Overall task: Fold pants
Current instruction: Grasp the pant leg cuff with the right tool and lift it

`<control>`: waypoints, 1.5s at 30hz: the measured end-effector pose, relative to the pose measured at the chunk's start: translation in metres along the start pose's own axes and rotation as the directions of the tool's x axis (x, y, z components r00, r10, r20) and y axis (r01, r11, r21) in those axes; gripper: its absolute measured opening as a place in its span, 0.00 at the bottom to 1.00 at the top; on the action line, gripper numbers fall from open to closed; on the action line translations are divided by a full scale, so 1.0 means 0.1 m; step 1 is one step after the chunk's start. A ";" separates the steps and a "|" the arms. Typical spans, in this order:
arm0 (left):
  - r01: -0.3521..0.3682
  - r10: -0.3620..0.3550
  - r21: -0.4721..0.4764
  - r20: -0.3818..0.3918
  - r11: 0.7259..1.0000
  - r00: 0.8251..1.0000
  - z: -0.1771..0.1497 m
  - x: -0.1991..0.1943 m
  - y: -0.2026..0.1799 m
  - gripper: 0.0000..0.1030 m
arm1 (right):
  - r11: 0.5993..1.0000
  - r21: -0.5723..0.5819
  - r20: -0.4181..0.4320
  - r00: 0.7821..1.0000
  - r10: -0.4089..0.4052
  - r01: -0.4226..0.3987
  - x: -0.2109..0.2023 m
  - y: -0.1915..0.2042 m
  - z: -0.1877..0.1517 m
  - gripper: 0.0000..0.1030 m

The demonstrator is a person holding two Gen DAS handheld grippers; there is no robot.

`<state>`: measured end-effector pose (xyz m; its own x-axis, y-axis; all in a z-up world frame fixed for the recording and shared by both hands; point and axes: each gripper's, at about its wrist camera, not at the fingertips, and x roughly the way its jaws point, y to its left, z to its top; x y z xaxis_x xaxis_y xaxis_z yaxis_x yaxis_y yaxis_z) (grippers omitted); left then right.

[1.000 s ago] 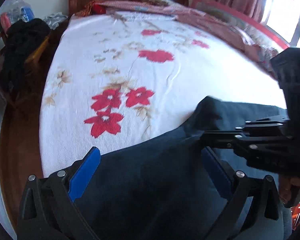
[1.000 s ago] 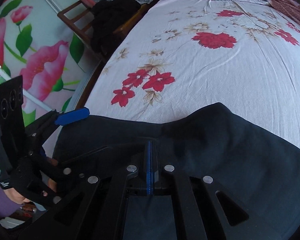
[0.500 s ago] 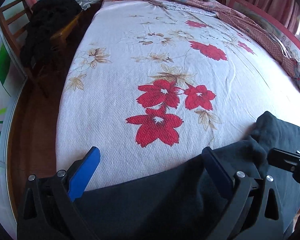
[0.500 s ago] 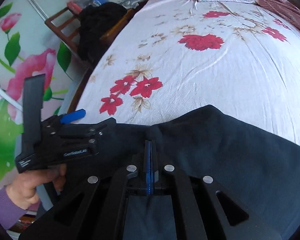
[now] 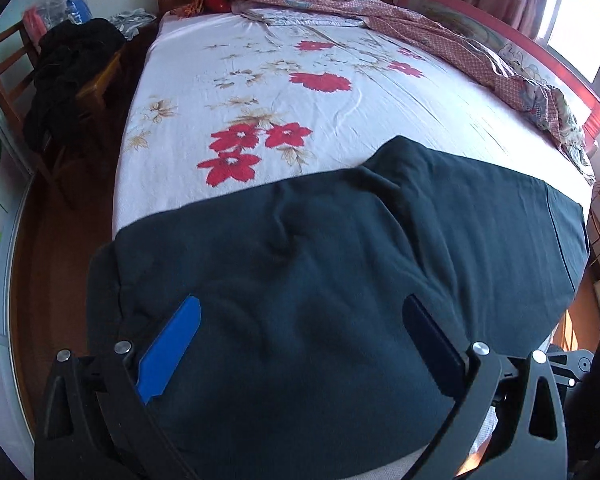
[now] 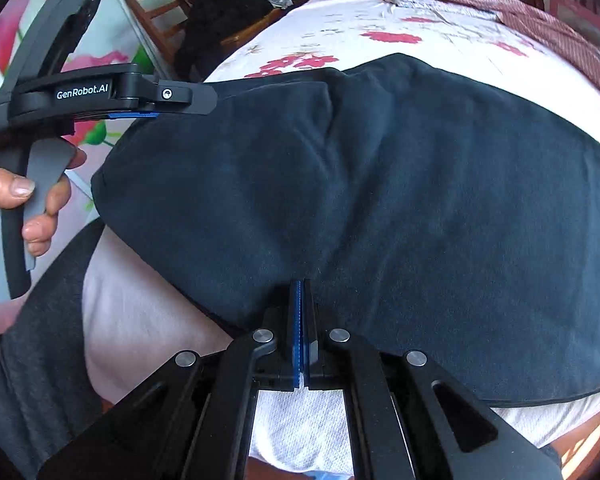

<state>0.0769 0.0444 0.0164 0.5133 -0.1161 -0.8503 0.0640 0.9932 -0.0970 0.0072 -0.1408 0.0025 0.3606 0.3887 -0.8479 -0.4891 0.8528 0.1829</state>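
Right wrist view: right tool (image 6: 300,304) pinches pants (image 6: 400,184); left tool (image 5: 300,344) spread wide

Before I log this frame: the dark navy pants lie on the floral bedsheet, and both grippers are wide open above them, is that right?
Not quite. Only the left gripper is open over the dark navy pants on the floral bedsheet. The right wrist view shows the right gripper shut on the pants' near edge.

Left gripper (image 5: 300,344): black linkage frame, silver rivets, blue-padded fingers (image 5: 172,344). Right gripper (image 6: 300,316): identical black frame, blue toothed pads. Left gripper body bears white "GenRobot.AI" lettering; grey trigger; bare-skinned left hand (image 6: 16,204).
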 end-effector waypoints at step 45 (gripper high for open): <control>0.198 -0.179 0.173 -0.121 0.965 0.976 -0.57 -0.24 -1.87 0.98 | 0.309 0.927 0.356 0.761 -0.542 -0.214 -2.10 -4.57 -1.84 0.09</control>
<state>0.0038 -0.1378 0.0256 0.3864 -0.2905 -0.8754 0.3116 0.9344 -0.1725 0.0088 -0.6767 0.0050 0.8225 -0.0424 -0.5671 0.5079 0.5034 0.6990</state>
